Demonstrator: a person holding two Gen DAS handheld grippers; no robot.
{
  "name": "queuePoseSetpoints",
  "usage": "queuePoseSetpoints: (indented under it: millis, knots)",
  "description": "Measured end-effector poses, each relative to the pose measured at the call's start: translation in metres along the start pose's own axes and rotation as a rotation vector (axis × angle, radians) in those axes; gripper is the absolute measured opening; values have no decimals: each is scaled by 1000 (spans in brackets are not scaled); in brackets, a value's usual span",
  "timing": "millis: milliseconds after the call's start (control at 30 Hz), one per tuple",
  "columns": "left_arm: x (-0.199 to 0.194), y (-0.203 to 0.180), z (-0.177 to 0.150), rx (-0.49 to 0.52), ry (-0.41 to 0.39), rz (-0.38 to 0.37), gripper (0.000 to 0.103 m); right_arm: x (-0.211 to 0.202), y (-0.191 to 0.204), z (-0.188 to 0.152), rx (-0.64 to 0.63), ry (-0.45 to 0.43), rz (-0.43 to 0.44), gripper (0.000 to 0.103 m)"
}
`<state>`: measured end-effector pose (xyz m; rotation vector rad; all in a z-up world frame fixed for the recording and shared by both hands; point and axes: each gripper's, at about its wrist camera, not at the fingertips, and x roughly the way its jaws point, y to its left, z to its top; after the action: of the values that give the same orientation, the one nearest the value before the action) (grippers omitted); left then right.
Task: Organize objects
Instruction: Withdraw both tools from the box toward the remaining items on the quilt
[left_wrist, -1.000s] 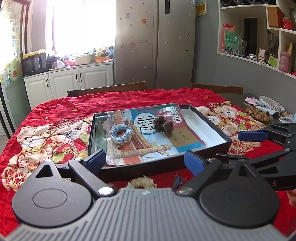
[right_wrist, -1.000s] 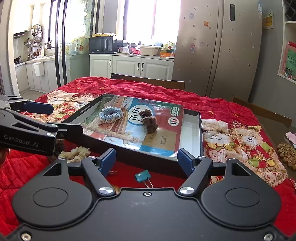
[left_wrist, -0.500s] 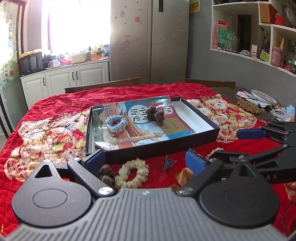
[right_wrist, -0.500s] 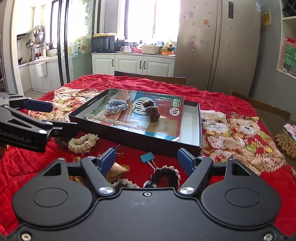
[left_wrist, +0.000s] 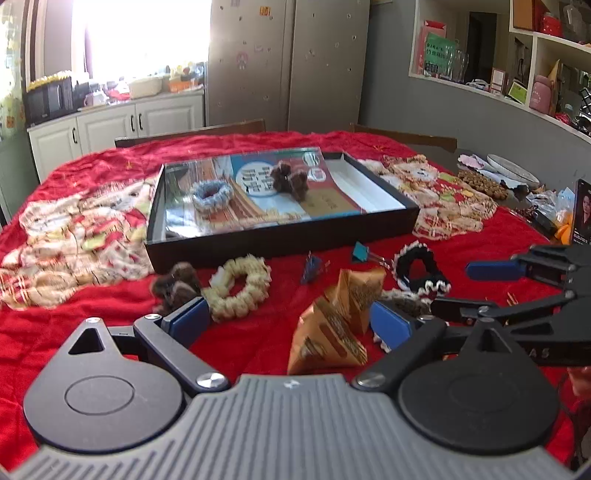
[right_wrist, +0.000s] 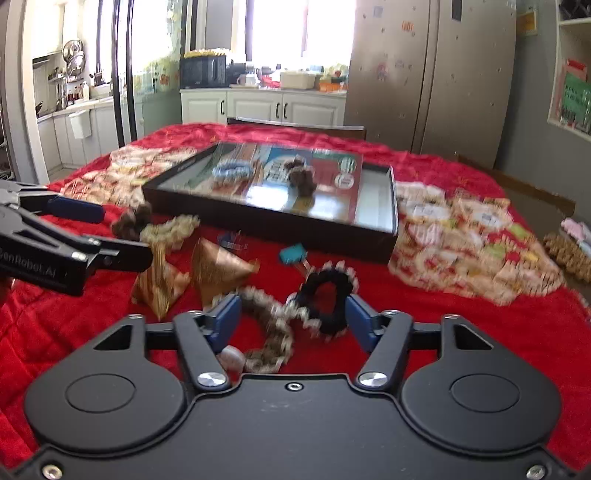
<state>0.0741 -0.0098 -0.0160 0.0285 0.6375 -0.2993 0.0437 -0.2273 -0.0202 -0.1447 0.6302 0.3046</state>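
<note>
While blur softens the scrunchies between its narrowing, empty jaws, the right tool (right_wrist: 291, 317) faces a box (right_wrist: 273, 227) holding a book (right_wrist: 295, 181); the left tool (left_wrist: 288, 321) gapes wide.

Daylight from the overexposed kitchen window (left_wrist: 147, 40) at upper left of both frames lights the scene brightly, with glare on the glossy rectangular book cover (right_wrist: 295, 184), motion blur across the red patterned quilted tablecloth (right_wrist: 461, 236), and fisheye bending at the edges.

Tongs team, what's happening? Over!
Right tongs closing around black scrunchie, not gripping. Left tongs open, empty, over gold packet. Box ahead, nothing blocking.
</note>
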Motion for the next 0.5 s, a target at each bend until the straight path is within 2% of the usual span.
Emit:
queuePoseSetpoints:
  millis: [300,500]
  knots:
    - [10,-5,-8,3,14,-8,98,11,-2,-15,57,25,11,39]
    - [17,-8,-12,10,29,-11,98,17,-4,-15,79,40,23,32]
